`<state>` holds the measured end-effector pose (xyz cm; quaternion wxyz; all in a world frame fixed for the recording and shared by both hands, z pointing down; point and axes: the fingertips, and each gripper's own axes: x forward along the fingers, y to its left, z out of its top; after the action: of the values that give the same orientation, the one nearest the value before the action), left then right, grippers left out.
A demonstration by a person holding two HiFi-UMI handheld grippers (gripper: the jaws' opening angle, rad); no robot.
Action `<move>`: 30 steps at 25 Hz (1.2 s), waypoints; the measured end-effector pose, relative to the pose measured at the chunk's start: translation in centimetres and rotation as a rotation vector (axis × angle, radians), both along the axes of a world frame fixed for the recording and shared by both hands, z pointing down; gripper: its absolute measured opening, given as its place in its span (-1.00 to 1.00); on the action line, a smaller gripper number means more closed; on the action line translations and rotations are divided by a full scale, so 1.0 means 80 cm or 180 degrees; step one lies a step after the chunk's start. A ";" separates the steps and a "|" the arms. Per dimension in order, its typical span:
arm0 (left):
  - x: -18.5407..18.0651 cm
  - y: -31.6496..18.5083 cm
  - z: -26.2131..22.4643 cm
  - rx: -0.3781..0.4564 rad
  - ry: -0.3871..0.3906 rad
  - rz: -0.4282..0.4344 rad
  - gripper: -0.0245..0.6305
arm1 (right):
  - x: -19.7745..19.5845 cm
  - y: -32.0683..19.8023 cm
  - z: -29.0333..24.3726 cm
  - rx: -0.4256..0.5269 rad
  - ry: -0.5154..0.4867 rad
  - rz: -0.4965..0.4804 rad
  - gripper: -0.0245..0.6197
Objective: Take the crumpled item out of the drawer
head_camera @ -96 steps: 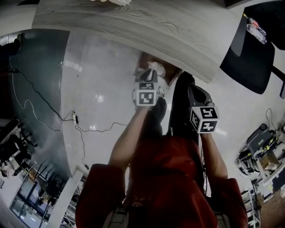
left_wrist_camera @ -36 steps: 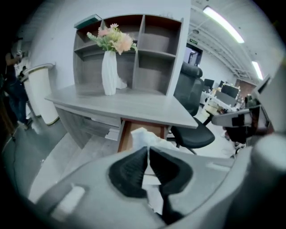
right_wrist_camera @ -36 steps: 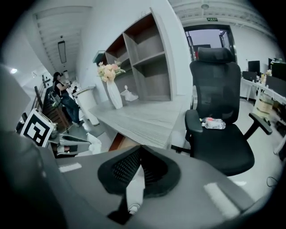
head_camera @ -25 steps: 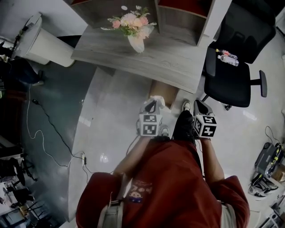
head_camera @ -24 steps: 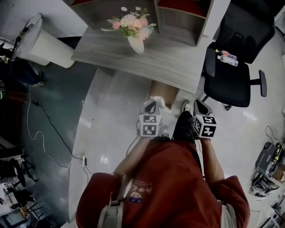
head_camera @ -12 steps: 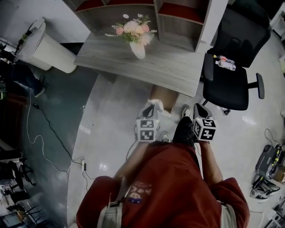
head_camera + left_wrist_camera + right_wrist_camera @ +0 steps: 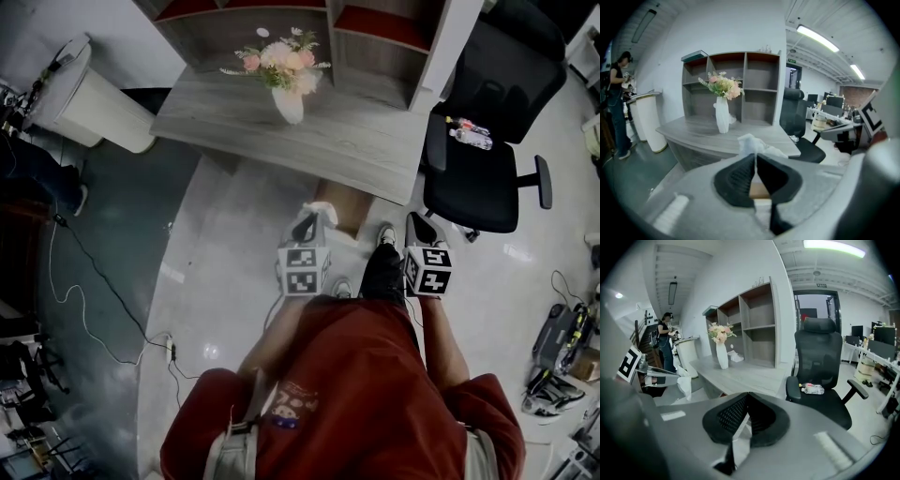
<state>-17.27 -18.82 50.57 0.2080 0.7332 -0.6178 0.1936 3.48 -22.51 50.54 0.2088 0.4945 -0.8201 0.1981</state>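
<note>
A white crumpled item (image 7: 322, 211) sticks out of my left gripper (image 7: 307, 228), which is shut on it; in the left gripper view the item (image 7: 752, 143) bulges above the closed jaws of the left gripper (image 7: 755, 158). Just beyond it, the brown open drawer (image 7: 347, 200) shows under the desk edge. To the right, my right gripper (image 7: 415, 227) is held at the same height, apart from the item. The right gripper (image 7: 747, 398) is shut with nothing in it. From the right gripper view, the left gripper (image 7: 658, 373) holds the item (image 7: 686, 383).
A grey desk (image 7: 337, 131) carries a white vase of flowers (image 7: 284, 80) before open shelves (image 7: 375, 37). A black office chair (image 7: 478, 173) with a bottle (image 7: 469, 136) on its seat stands right. Cables (image 7: 84, 281) cross the floor left. A person (image 7: 664, 341) stands by a white counter (image 7: 84, 89).
Earlier the left gripper was low at the drawer with the item. Both grippers have since come up and back from it, and in the last second drifted slightly left.
</note>
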 end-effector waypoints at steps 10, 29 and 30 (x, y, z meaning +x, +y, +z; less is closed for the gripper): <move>0.003 0.005 0.000 -0.0002 0.0034 0.0033 -0.89 | -0.002 0.004 -0.004 0.0011 0.0009 -0.0011 -0.92; -0.012 0.010 0.004 0.0010 0.0004 -0.0004 -0.89 | -0.018 0.013 0.002 -0.0032 0.0074 -0.0142 -0.92; -0.013 0.010 0.004 0.0008 0.0006 -0.0003 -0.89 | -0.019 0.013 0.002 -0.0036 0.0075 -0.0142 -0.92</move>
<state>-18.28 -18.03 50.92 0.2078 0.7333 -0.6182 0.1921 1.97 -21.50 50.68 0.2256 0.4771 -0.8274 0.1921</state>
